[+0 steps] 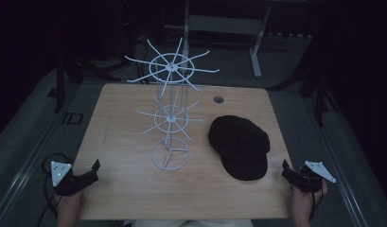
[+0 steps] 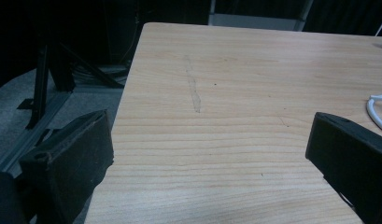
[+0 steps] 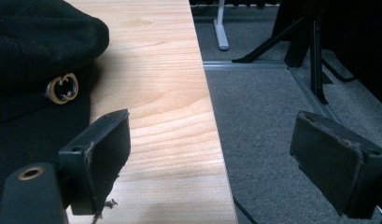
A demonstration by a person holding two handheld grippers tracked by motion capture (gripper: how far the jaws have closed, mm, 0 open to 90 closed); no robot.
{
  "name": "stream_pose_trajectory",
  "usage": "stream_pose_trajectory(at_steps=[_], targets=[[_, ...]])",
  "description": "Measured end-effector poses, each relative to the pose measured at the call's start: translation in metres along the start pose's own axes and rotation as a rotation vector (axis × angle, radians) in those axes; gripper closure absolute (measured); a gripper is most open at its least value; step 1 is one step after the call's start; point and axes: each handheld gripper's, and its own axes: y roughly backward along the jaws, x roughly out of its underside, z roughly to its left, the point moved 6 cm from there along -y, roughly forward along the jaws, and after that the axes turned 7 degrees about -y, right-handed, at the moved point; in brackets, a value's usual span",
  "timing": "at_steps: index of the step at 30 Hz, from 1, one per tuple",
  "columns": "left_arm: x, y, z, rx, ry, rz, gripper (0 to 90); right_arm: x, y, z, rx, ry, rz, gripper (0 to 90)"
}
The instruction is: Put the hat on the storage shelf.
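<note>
While both sit empty, left claw (image 2: 209, 158) and right claw (image 3: 212, 163) gape wide

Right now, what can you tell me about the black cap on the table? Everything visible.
The black cap lies flat on the wooden table, to the right of the white wire rack and apart from its base ring. It looks like soft dark fabric, with a rounded crown toward the far side and the brim toward the person. The right gripper view shows a small gold-coloured interlocking-ring emblem on it. The right tool sits open just beyond its brim; whether they touch is unclear.
</note>
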Motion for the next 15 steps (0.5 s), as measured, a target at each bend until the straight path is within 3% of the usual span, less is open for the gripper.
stream_pose_trajectory(at_steps=[2, 5, 8, 15], targets=[[0.000, 0.000, 0.000, -0.001, 0.000, 0.000, 1.4, 0.000, 0.000, 0.000, 0.003, 0.002, 0.004, 12.0], [0.000, 0.000, 0.000, -0.002, 0.000, 0.000, 1.4, 0.001, -0.002, -0.003, -0.004, -0.030, 0.058, 13.1], [0.000, 0.000, 0.000, -0.001, 0.001, 0.000, 1.4, -0.001, -0.002, -0.002, -0.020, -0.026, 0.092, 13.5], [0.000, 0.000, 0.000, -0.001, 0.002, 0.000, 1.4, -0.020, 0.009, 0.011, -0.088, -0.024, 0.096, 12.6]])
